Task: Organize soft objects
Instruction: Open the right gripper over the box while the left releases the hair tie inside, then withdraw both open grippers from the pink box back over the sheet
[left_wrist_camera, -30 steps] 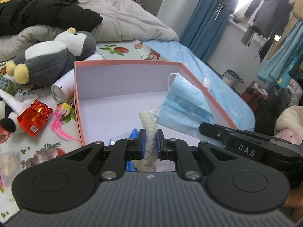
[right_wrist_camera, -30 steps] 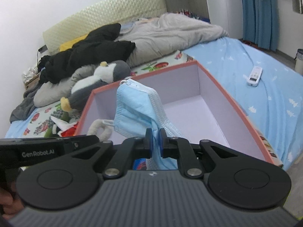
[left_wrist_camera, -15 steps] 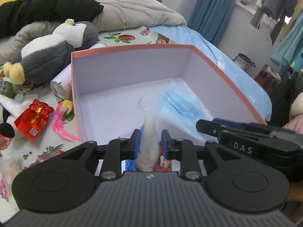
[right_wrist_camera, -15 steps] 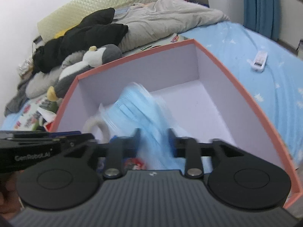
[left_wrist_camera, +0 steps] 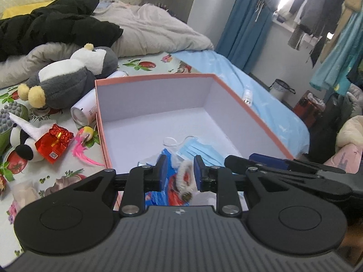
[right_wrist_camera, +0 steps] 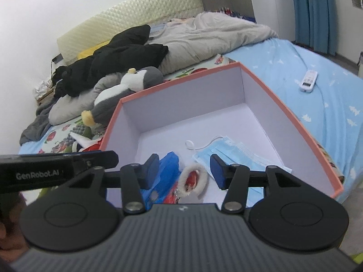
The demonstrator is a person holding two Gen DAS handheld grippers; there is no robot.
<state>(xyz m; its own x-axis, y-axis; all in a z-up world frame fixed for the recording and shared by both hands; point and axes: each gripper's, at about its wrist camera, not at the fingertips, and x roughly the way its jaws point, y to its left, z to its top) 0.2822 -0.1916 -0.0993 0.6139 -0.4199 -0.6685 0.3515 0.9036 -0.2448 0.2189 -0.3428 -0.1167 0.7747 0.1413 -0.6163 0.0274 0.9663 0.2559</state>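
Now your left gripper [left_wrist_camera: 178,169] hangs over the near edge of the pink-rimmed box [left_wrist_camera: 156,78] with its fingers apart and nothing between the pads; your right gripper [right_wrist_camera: 184,170] sits just beside it, fingers spread wider, also holding nothing. Down in the box's near half lie the blue face mask [right_wrist_camera: 236,153], flat towards the right wall, the white-trimmed red fluffy piece [right_wrist_camera: 194,178] just left of it, and a blue-and-red packet [right_wrist_camera: 169,165] next to that. The far half of the box floor is bare. Outside the box's left wall, on the fruit-print sheet, you have a grey and white plush penguin [left_wrist_camera: 68,79], a white cylinder [left_wrist_camera: 85,111] lying against the wall, a pink feather toy [left_wrist_camera: 82,145], a shiny red parcel [left_wrist_camera: 54,142] and a black-and-white plush [left_wrist_camera: 21,140]. On the blue sheet past the right wall rests a white remote [right_wrist_camera: 308,80]. A black coat [right_wrist_camera: 113,59] and grey duvet [right_wrist_camera: 204,36] are heaped near the headboard
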